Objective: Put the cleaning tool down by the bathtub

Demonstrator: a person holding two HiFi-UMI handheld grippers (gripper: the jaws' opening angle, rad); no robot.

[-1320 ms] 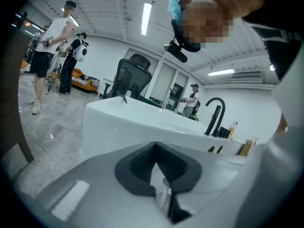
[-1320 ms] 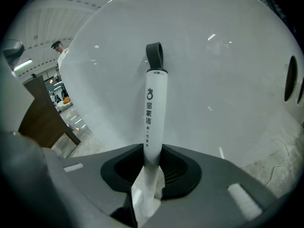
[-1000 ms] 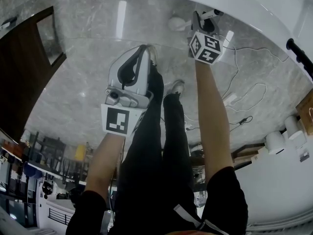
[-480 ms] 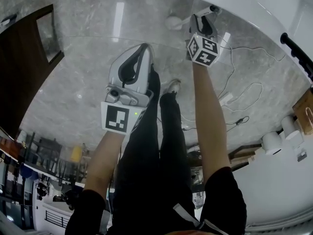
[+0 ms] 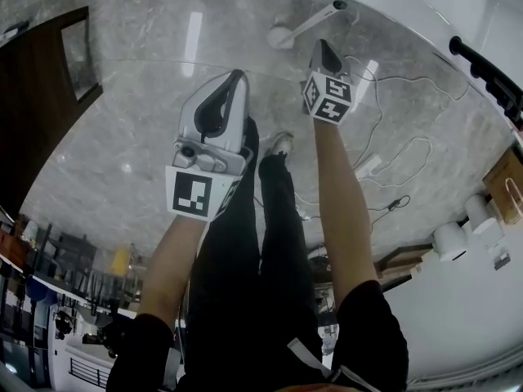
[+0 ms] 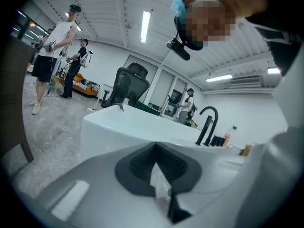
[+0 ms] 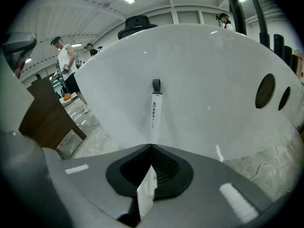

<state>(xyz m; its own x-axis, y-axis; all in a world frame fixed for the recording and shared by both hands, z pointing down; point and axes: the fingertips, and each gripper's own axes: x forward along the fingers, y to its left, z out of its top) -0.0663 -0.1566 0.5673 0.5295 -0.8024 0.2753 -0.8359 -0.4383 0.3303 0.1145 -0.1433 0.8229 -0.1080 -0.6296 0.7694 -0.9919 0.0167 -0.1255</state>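
Tool head [image 5: 279, 37] on floor [image 5: 139, 104], apparently; head view only

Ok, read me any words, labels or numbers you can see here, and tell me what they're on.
Cleaning tool handle: dark print, too small to read.
Marker cubes: square patterns only, no words.
Bottles: too blurred to read.

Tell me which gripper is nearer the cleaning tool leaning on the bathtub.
The right gripper: its jaws, just closed on nothing, point at the cleaning tool propped against the bathtub directly ahead; the left gripper sits farther back.
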